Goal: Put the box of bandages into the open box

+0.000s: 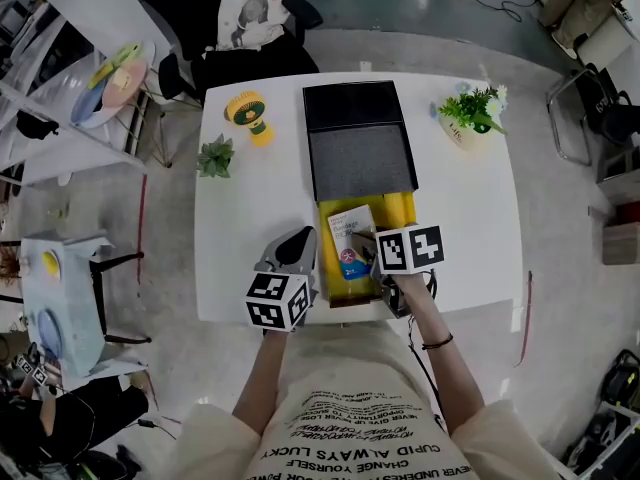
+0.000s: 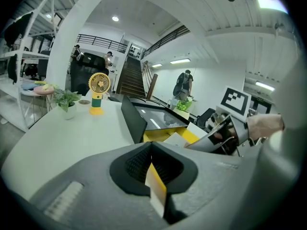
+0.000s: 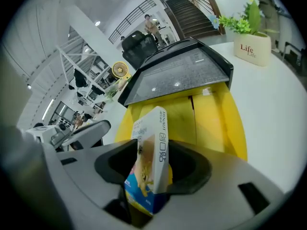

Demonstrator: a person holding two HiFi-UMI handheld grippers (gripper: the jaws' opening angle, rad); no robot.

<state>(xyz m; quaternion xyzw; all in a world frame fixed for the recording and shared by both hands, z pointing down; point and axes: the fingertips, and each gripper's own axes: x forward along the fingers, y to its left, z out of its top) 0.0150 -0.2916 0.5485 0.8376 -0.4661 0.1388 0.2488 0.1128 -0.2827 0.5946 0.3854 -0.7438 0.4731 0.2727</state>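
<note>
1 box of bandages, tilted on edge inside the yellow open box, between the jaws of the right gripper, which stand spread wider than it. 1 left gripper, jaws pinching the open box's yellow side wall. White table beneath.

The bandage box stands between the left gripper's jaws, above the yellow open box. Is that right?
Not quite. The bandage box stands between the right gripper's jaws, above the yellow open box, as the right gripper view shows. The left gripper is instead shut on a yellow edge of that open box.
</note>
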